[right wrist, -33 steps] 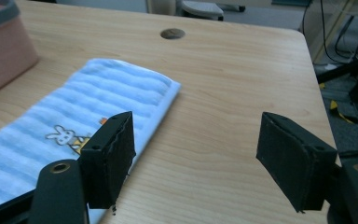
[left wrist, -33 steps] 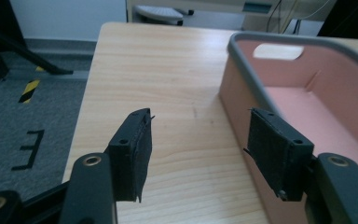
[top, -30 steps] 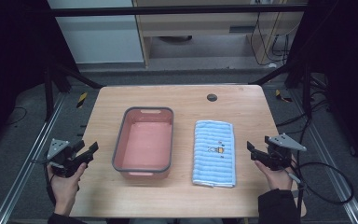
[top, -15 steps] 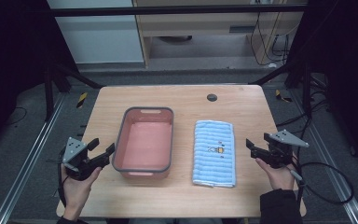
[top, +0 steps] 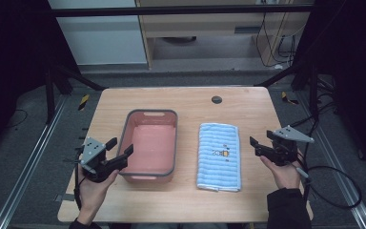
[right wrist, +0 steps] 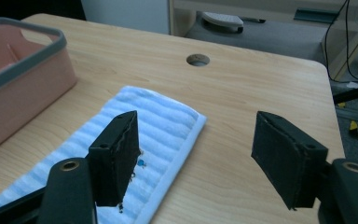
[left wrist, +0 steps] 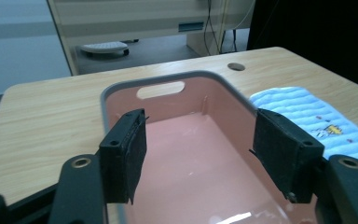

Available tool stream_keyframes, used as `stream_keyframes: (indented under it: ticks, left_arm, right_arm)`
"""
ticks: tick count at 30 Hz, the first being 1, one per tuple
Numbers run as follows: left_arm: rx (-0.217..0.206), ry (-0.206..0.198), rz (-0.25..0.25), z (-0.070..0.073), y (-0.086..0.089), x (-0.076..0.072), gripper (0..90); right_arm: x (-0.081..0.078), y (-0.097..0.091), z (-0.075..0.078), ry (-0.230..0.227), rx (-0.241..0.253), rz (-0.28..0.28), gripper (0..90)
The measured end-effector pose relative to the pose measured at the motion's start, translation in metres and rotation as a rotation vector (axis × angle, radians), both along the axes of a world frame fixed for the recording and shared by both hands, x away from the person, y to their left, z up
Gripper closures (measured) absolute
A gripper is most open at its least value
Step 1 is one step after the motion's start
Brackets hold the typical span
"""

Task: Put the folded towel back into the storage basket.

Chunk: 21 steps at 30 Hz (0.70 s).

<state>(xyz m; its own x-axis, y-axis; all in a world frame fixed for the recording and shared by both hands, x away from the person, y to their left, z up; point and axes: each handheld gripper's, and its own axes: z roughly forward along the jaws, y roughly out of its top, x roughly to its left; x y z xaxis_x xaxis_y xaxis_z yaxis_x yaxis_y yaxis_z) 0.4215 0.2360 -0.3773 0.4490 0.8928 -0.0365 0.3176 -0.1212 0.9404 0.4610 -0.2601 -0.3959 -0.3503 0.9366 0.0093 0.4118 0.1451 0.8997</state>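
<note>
Looking at the left side first: the left gripper (top: pixel 116 149) hangs at the near-left corner of the pink rectangular plastic tub with a grey rim (top: pixel 151 143), jaws spread wide and holding nothing. From the left gripper view the tub (left wrist: pixel 200 140) sits straight ahead of the jaws, its empty floor showing in the gap between them and its long axis running away from them toward the cut-out handle at the far end. The near rim looks to be right under the jaws, though I can't tell if anything is touching it.

Next over is the light blue striped folded towel with a small cartoon print (top: pixel 218 155), lying flat on the wooden table (top: pixel 190 98) just beside the tub, long axis parallel to it.

Then the right gripper (top: pixel 255 146), also gaping and empty, hovering off the towel's right edge without touching it. In the right gripper view the towel (right wrist: pixel 135 135) lies ahead and to the left of the jaws, partly behind the left pad, with bare wood under the gap.

My guess: the towel goes into the tub, the right hand is nearer to it, and it needs to slide left and drop onto that long edge.
</note>
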Motion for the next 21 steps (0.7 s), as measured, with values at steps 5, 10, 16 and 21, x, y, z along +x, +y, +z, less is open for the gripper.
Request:
stream_keyframes:
  ticks: [5, 10, 16, 21]
  left_arm:
    - [-0.006, -0.014, -0.039, 0.003, -0.021, 0.001, 35.6]
    - [-0.001, -0.014, -0.077, 0.003, -0.041, 0.001, 35.7]
    - [-0.011, -0.008, -0.111, 0.003, -0.062, 0.002, 36.7]
    - [-0.004, -0.007, -0.127, 0.002, -0.072, 0.003, 37.2]
  right_arm:
    - [0.004, 0.007, 0.015, -0.024, 0.0, 0.02, 35.6]
    - [0.007, 0.011, 0.021, -0.028, 0.006, 0.03, 36.5]
    - [0.01, 0.017, 0.025, -0.041, 0.027, 0.029, 37.7]
    - [0.015, 0.022, 0.026, -0.041, 0.024, 0.037, 37.7]
